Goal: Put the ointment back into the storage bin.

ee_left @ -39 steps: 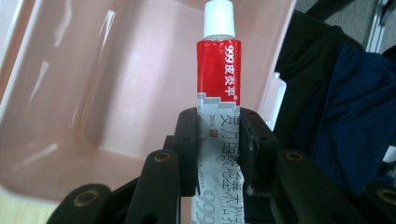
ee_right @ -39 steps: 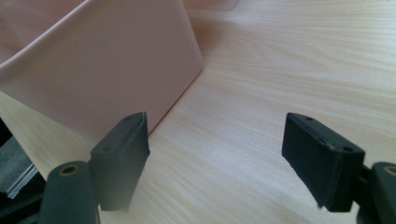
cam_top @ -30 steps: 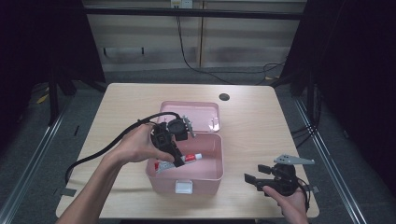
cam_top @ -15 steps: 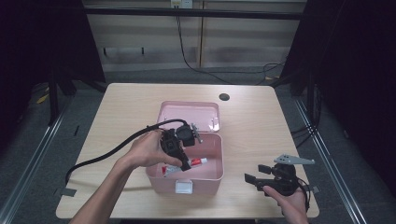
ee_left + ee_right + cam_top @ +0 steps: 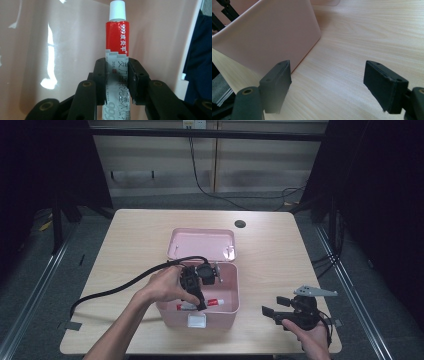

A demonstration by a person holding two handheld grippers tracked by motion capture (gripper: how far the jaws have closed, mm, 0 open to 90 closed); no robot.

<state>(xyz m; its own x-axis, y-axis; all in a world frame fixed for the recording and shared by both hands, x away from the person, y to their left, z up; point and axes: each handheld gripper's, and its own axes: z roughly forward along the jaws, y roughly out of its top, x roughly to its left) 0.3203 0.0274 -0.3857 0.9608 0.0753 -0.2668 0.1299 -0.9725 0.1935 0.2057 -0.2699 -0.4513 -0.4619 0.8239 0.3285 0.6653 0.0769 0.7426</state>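
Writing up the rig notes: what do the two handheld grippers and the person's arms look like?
Both grippers are black. The left gripper has two flat rectangular jaws on linkage arms with brass-coloured pivot pins, and a thick black cable trails from it across the table. The right gripper has the same blocky jaws and carries a grey three-cornered plate on top. Both forearms are bare, no sleeves.
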